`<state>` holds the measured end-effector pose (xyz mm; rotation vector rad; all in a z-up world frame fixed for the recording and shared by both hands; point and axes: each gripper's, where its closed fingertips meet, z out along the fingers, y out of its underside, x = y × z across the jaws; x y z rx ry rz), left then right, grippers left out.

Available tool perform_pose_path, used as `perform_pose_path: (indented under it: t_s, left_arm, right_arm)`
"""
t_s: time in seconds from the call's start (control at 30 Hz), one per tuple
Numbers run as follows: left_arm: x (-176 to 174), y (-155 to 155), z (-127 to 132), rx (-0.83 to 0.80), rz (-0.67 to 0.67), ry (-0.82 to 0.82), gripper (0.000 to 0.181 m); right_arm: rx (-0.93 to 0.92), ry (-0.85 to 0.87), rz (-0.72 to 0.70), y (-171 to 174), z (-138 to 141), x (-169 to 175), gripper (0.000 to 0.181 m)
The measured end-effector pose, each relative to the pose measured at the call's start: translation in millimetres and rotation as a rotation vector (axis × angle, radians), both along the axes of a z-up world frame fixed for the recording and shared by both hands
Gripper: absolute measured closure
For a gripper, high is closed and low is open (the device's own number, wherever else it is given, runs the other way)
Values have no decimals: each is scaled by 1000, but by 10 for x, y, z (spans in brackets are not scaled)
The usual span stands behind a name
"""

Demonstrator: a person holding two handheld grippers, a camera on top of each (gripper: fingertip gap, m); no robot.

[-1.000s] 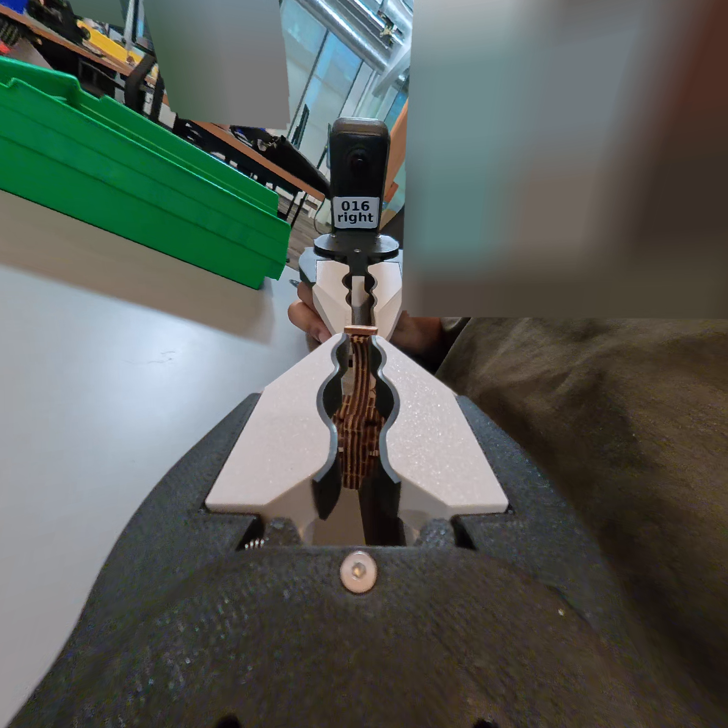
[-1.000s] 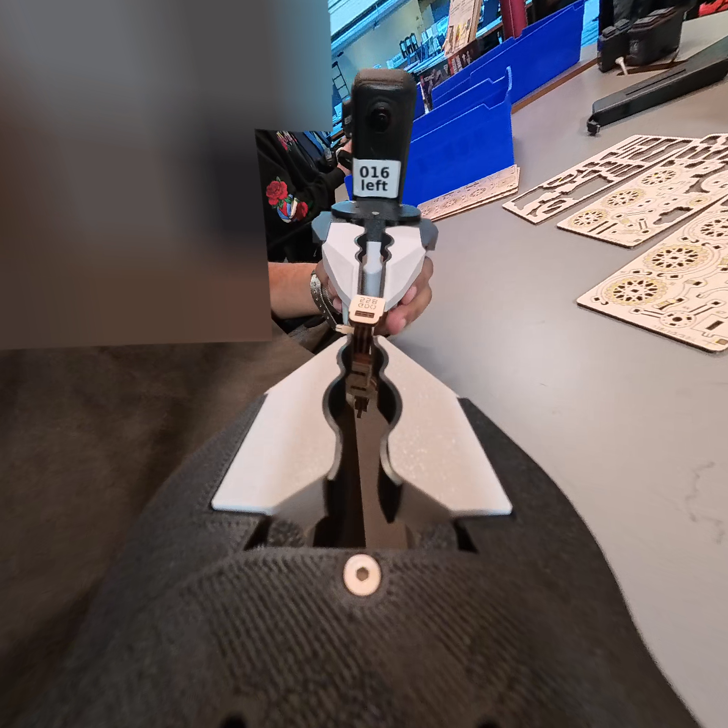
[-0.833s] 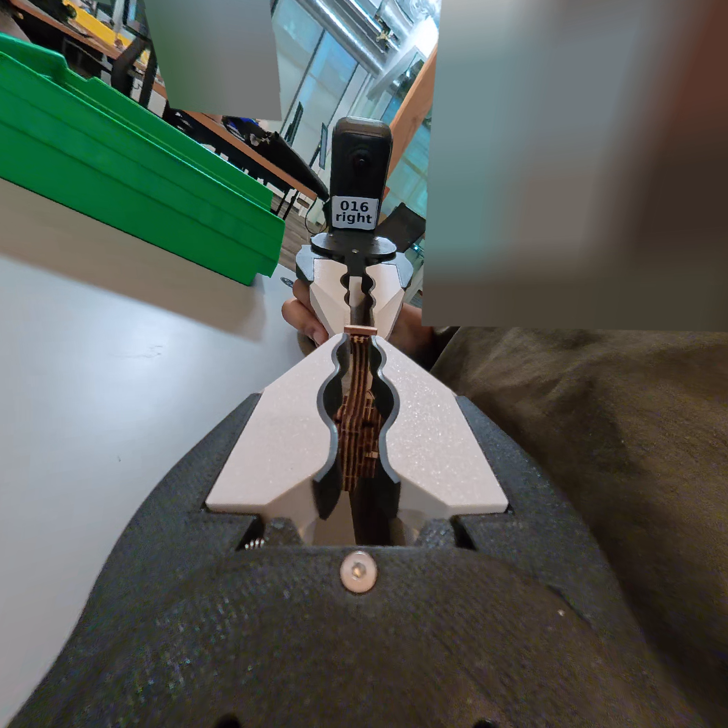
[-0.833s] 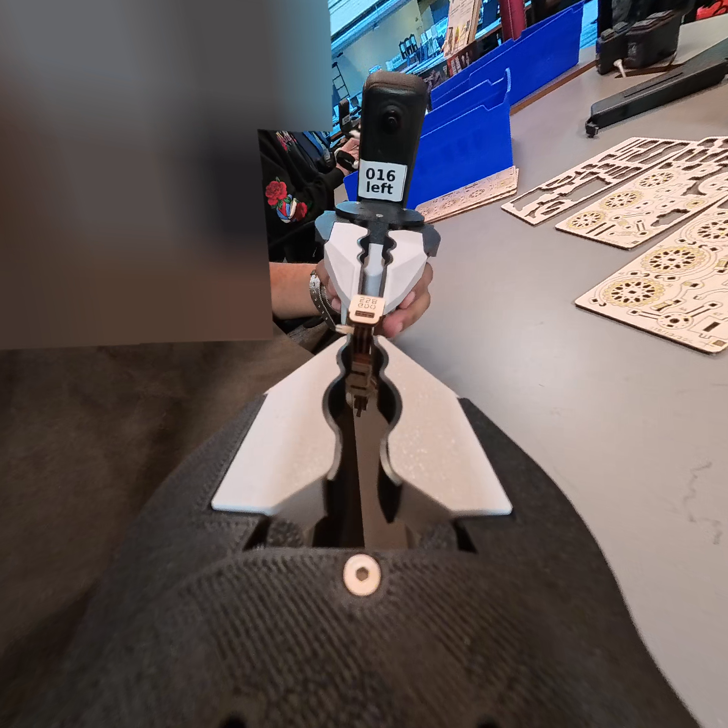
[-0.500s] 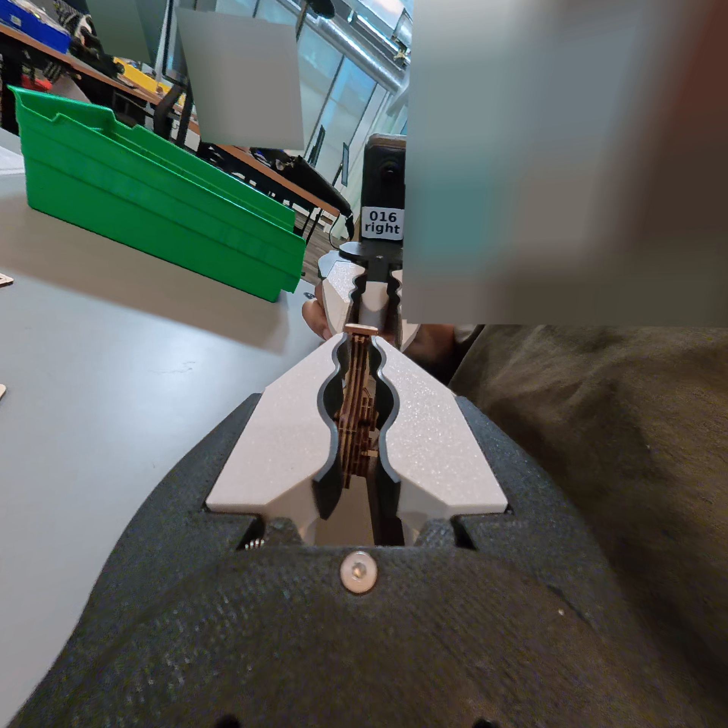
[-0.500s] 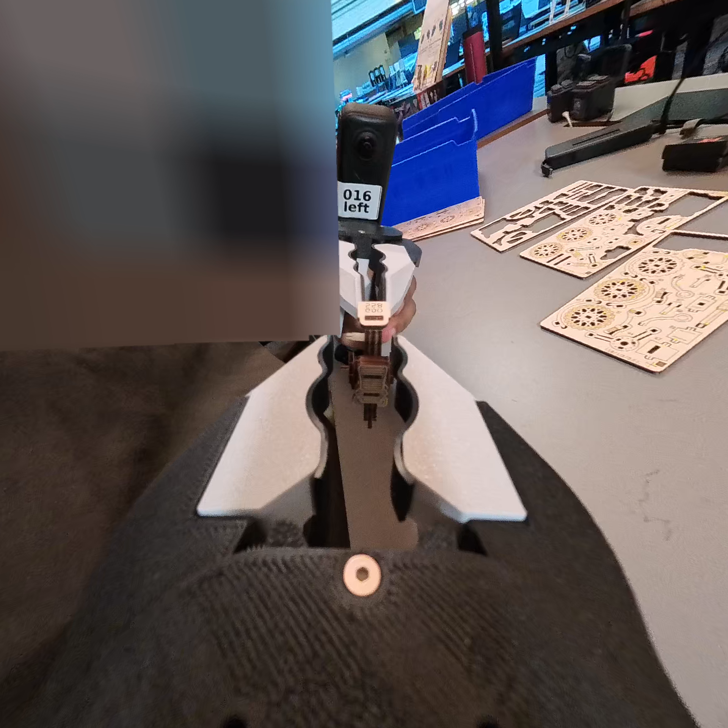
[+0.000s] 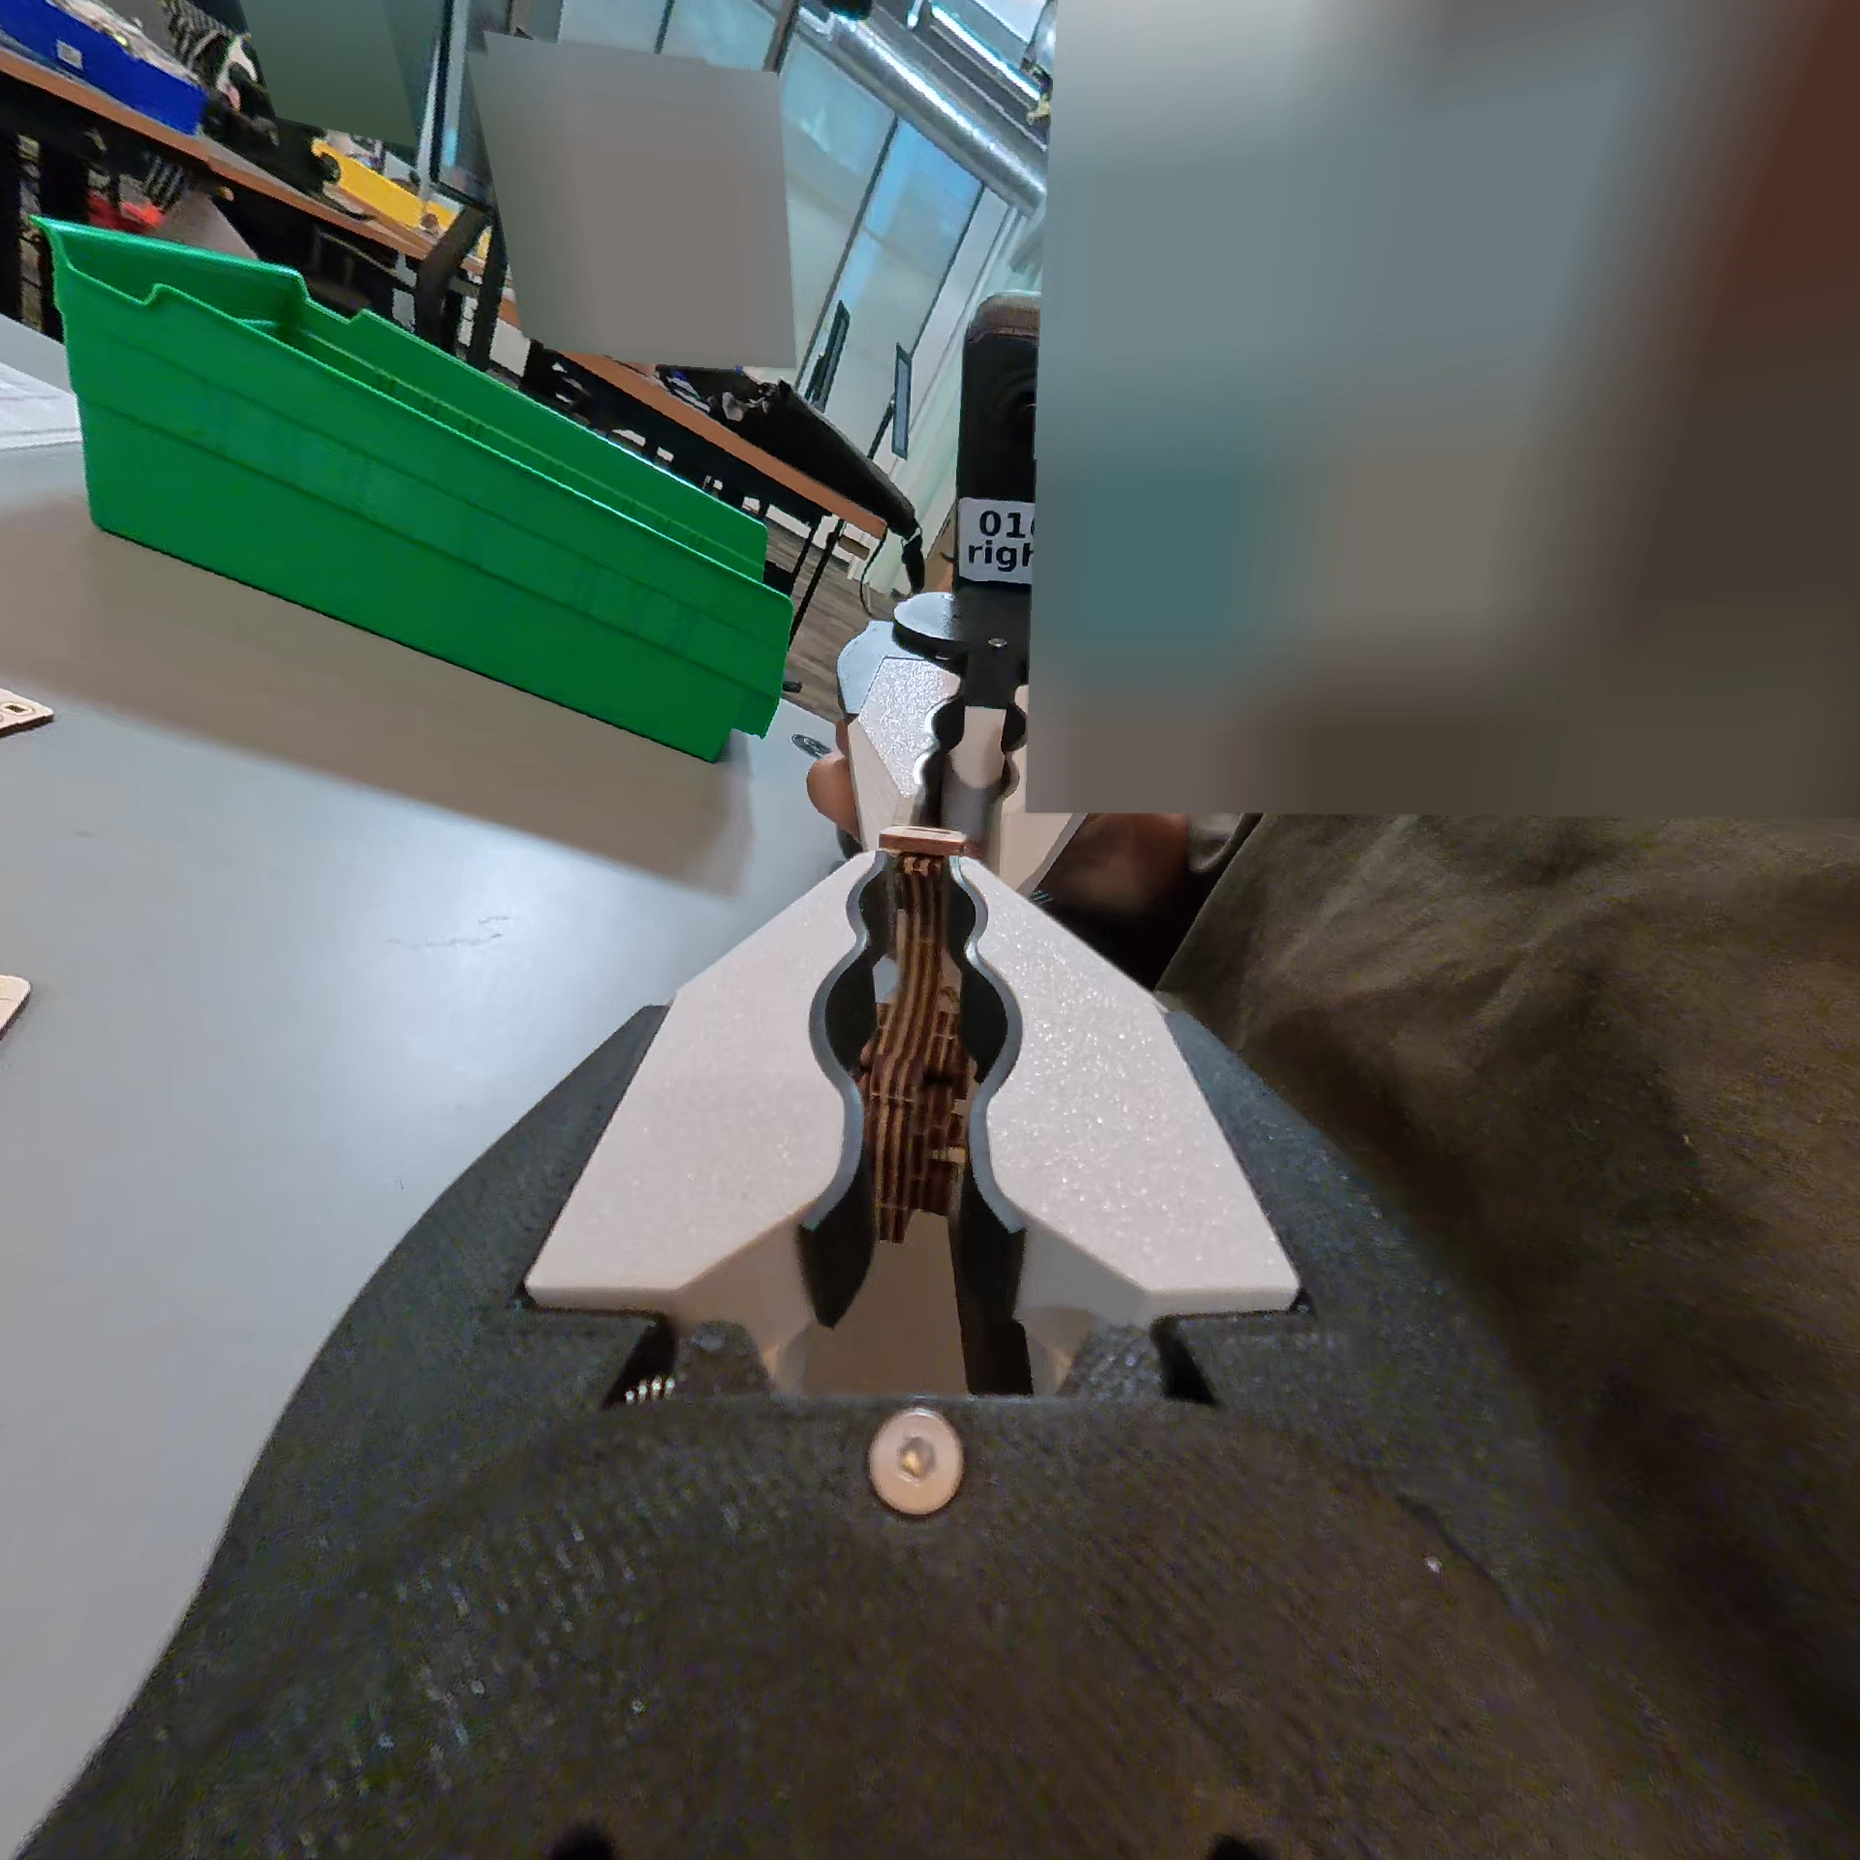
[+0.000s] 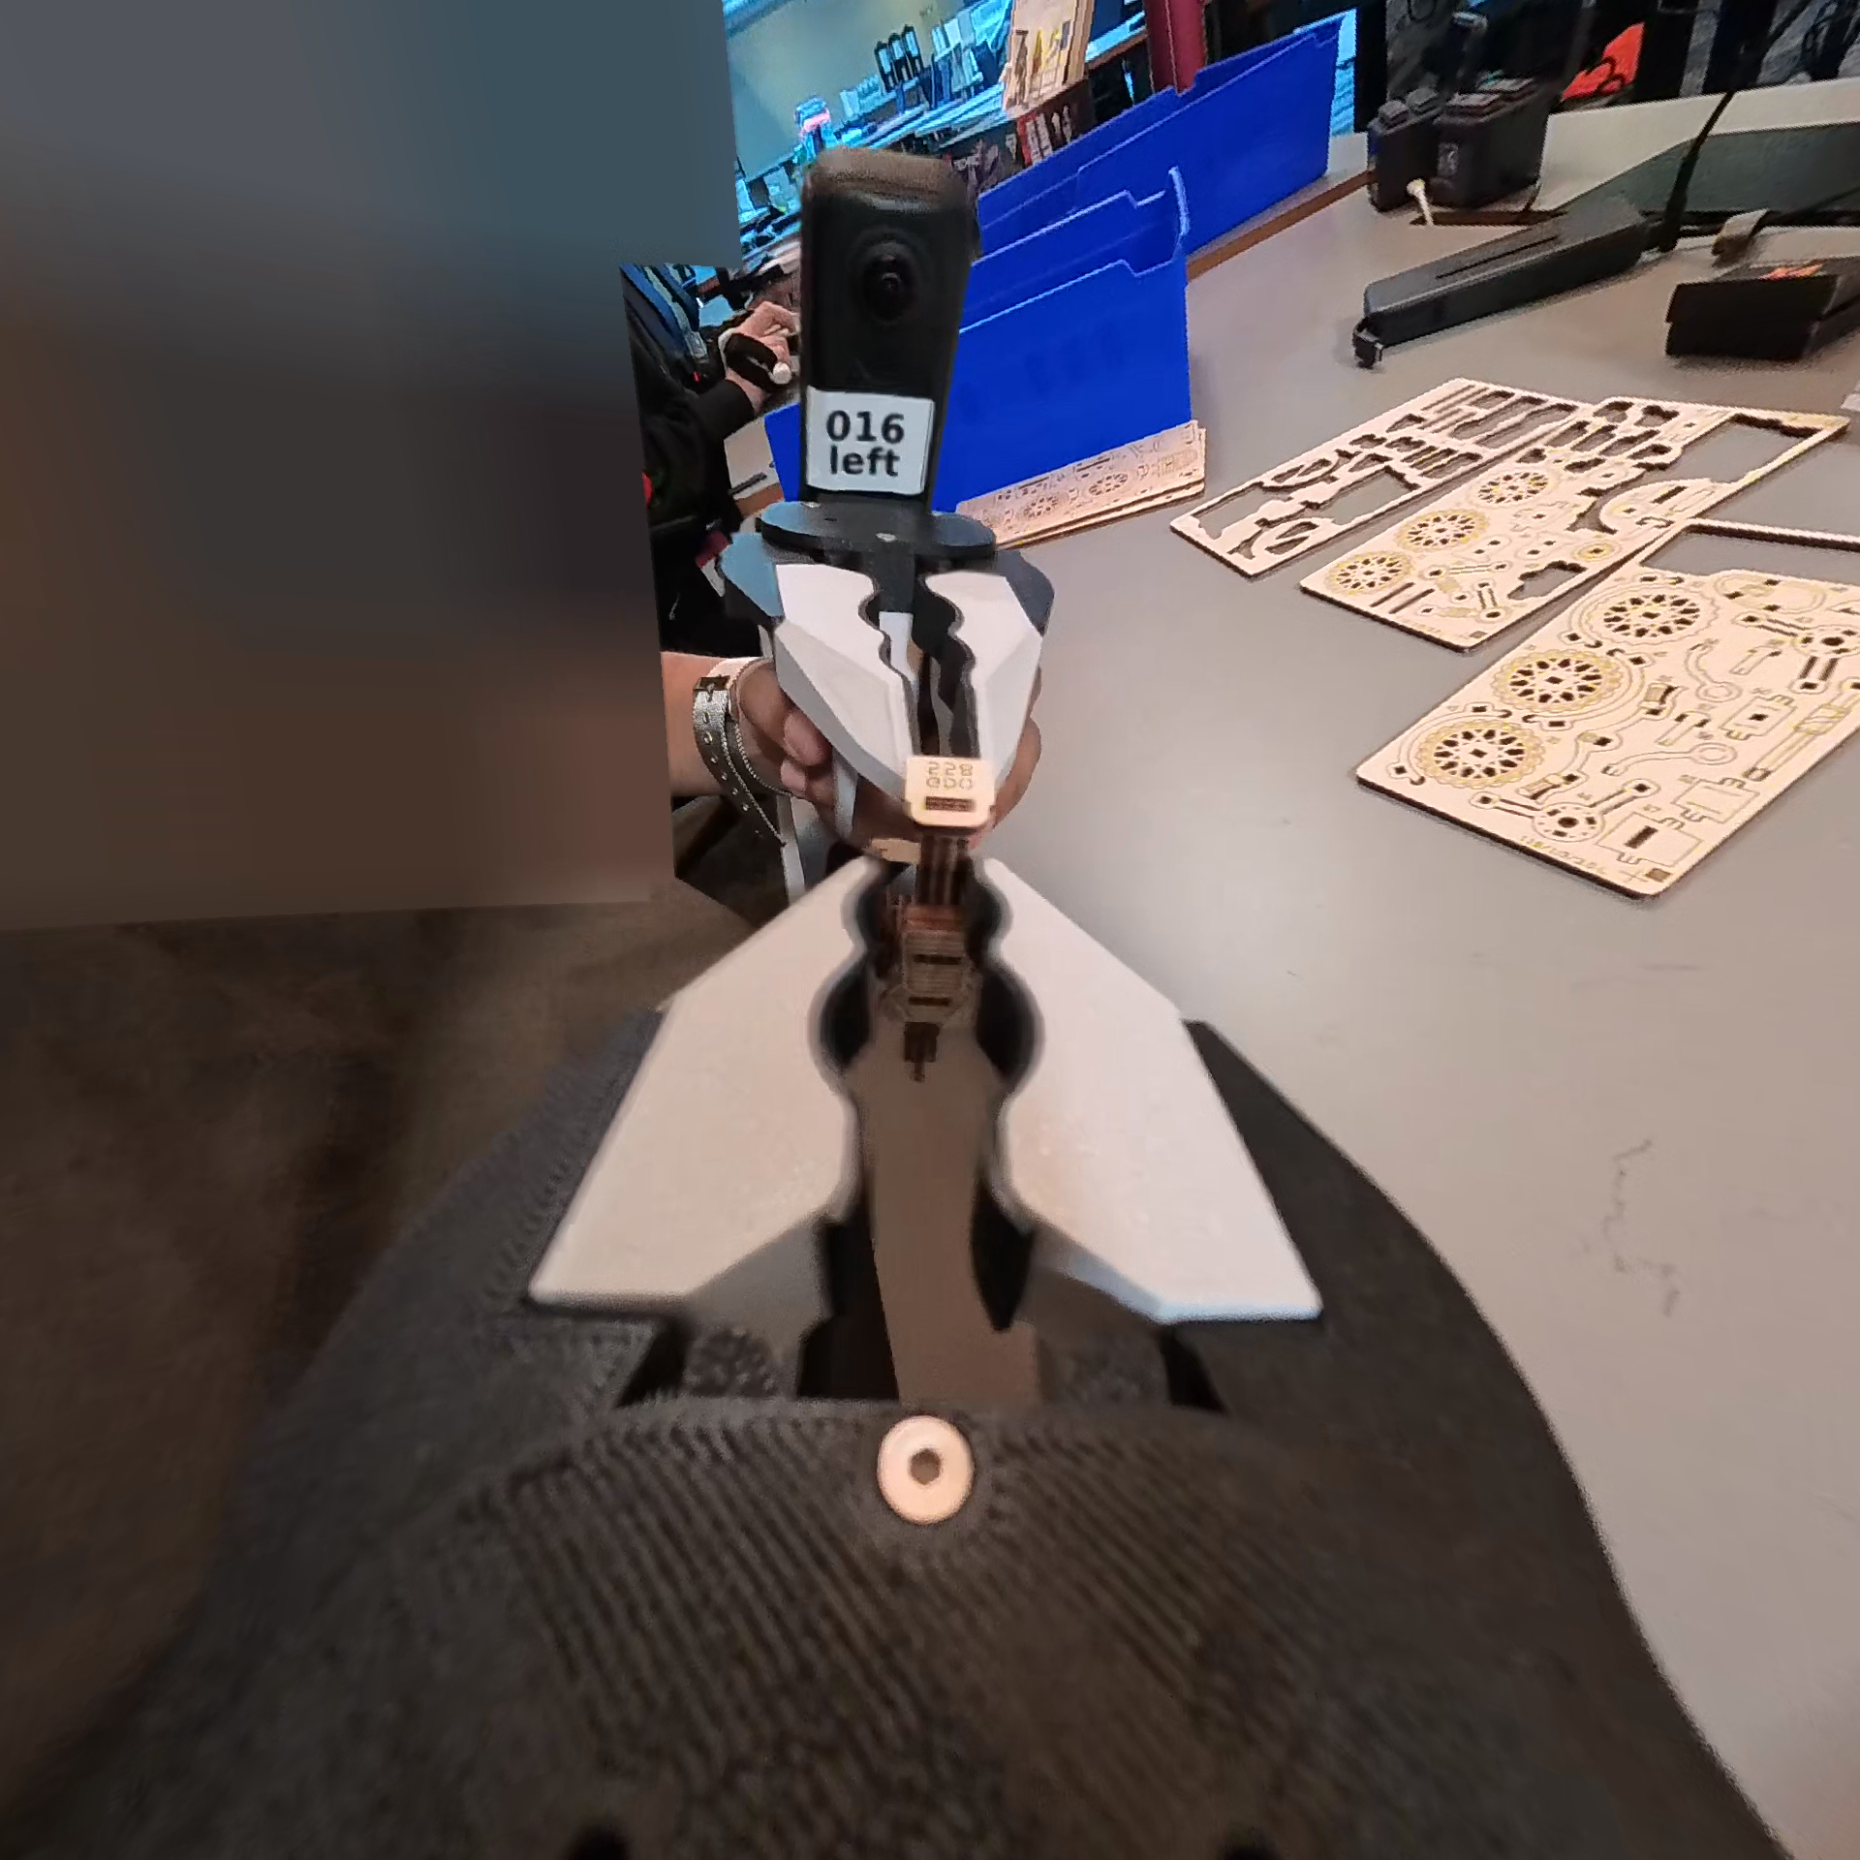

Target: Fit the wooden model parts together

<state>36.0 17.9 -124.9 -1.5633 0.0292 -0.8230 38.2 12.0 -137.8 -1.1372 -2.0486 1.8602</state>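
Workshop setting: a grey table [image 8: 1409, 1107], with benches, glazing and stacked bins beyond.

Nearest, left wrist view: the left gripper [image 7: 918, 878] has its jaws drawn narrow and clamped on the wooden model assembly [image 7: 911, 1087], a layered, laser-cut stack standing on edge between the pads, its small flat cap at the fingertips. Just past it, the right gripper [image 7: 956, 795] faces it nose to nose, partly behind a blurred patch.

Right wrist view: the right gripper [image 8: 921, 886] shows its jaws parted a little wider around the small wooden piece [image 8: 931, 971]. Whether the pads press on it cannot be told; the frame is soft there. The left gripper [image 8: 931, 795] opposite carries a pale tab at its tip.

Judgement: the step in hand is mating the two parts tip to tip in mid-air. To do it well, keep both tools on one axis, hold the left firm as the anvil, and press straight without twisting; thin plywood tabs may snap if levered.

Farther off: pale punched part sheets [image 8: 1610, 705] lie flat to the right, blue bins [image 8: 1077, 372] behind them, and a green bin [image 7: 403, 523] to the left.

Writing: each camera stalk bears a white printed label; the tab carries small marks. Contents not recorded.
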Motion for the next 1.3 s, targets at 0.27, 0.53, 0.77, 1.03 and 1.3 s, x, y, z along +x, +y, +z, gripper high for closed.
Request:
perform_pose_path:
  t_s: [0.27,0.53,0.77,1.03,1.3]
  left_arm:
    - [-29,-7,18,6,12,8,176]
    - [-35,-1,32,14,22,6,177]
    - [-7,1,35,19,15,2,176]
    - [23,-4,15,23,9,30,176]
    - [31,-3,2,18,9,41,176]
  right_arm:
    - [39,25,-43,16,-1,-31,170]
    - [17,28,-38,-17,46,-13,157]
    - [31,28,-60,0,46,-27,165]
    - [97,24,-61,-6,11,-4,165]
    - [113,18,-60,-10,-9,5,165]
